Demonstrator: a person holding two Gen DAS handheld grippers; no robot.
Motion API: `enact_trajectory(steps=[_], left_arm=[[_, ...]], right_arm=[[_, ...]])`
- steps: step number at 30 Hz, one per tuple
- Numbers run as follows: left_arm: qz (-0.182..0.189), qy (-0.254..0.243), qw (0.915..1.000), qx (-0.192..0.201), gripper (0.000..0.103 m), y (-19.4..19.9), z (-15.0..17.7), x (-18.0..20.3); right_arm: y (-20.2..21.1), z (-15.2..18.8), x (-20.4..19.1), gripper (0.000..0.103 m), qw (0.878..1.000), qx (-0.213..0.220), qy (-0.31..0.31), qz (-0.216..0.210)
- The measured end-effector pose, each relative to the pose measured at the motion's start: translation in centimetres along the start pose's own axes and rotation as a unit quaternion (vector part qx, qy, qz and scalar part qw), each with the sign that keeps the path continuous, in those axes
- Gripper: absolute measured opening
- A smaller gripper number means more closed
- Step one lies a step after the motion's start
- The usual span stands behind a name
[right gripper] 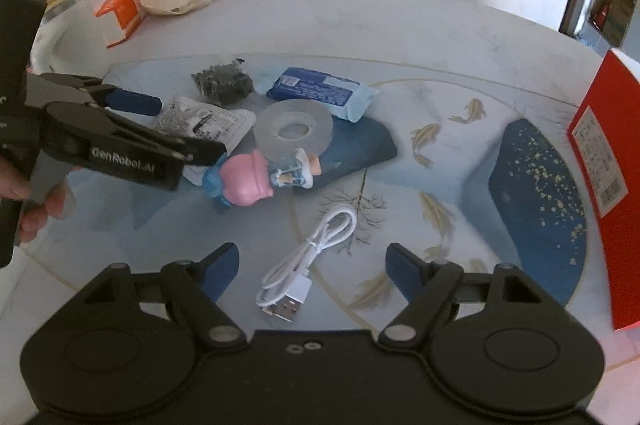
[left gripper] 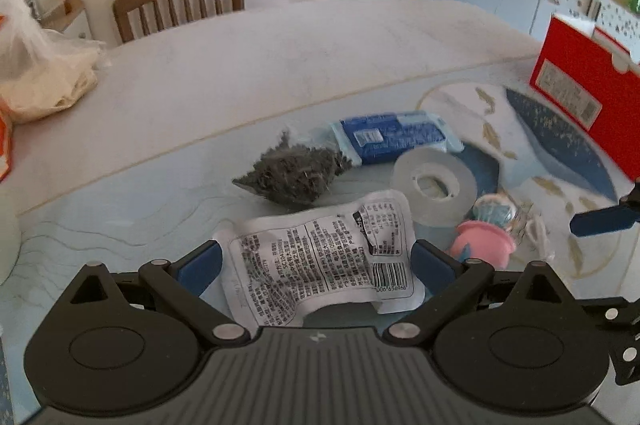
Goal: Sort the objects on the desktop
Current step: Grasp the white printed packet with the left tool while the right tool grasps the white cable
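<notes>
left hand-held gripper (left gripper: 316, 261): wide open, straddling white sachet (left gripper: 320, 257) | right hand-held gripper (right gripper: 312, 265): wide open, empty, over USB cable (right gripper: 308, 261)

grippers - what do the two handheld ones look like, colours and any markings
Both are matte black plastic with blue finger pads and silver pivot pins. The left gripper carries white "GenRobot.AI" lettering along its side and a dark handle. The right gripper has round black housings either side and a ribbed black body.

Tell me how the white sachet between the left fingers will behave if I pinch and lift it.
The sachet already arches and curls, so it will probably flop. It looks flat and light. Its glossy film may slip, so the open left gripper should pinch well in from the edge.
</notes>
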State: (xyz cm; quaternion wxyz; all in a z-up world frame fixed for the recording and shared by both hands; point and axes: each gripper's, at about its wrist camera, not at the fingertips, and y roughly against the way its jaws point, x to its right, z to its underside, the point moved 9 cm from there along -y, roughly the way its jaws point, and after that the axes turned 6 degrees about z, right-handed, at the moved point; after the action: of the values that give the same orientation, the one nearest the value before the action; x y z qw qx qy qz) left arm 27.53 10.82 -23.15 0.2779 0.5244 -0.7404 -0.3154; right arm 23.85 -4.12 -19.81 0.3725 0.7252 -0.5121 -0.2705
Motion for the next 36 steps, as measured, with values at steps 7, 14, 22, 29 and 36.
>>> enact_trajectory(steps=[7, 14, 22, 29, 36], left_arm=[[-0.018, -0.004, 0.9998, 0.006, 0.102, -0.6, -0.2, 0.2], [-0.021, 0.003, 0.9997, 0.010, 0.101, -0.6, -0.1, 0.1], [-0.024, 0.006, 0.9995, 0.022, 0.076, 0.2, -0.1, 0.3], [-0.030, 0.023, 0.9990, 0.026, 0.061, 0.9, -0.3, -0.5], [-0.029, 0.027, 0.9986, 0.035, 0.059, 2.5, -0.4, 0.1]], right_arm=[[-0.6, -0.1, -0.4, 0.079, 1.000, 0.002, -0.006, 0.016], [-0.4, -0.4, -0.8, 0.055, 1.000, 0.007, 0.007, 0.026], [-0.1, -0.4, 0.1, 0.014, 0.999, 0.007, -0.014, 0.029], [0.7, -0.1, 0.6, 0.012, 1.000, 0.010, -0.019, 0.023], [2.4, -0.2, 1.0, 0.012, 0.999, 0.021, -0.019, 0.021]])
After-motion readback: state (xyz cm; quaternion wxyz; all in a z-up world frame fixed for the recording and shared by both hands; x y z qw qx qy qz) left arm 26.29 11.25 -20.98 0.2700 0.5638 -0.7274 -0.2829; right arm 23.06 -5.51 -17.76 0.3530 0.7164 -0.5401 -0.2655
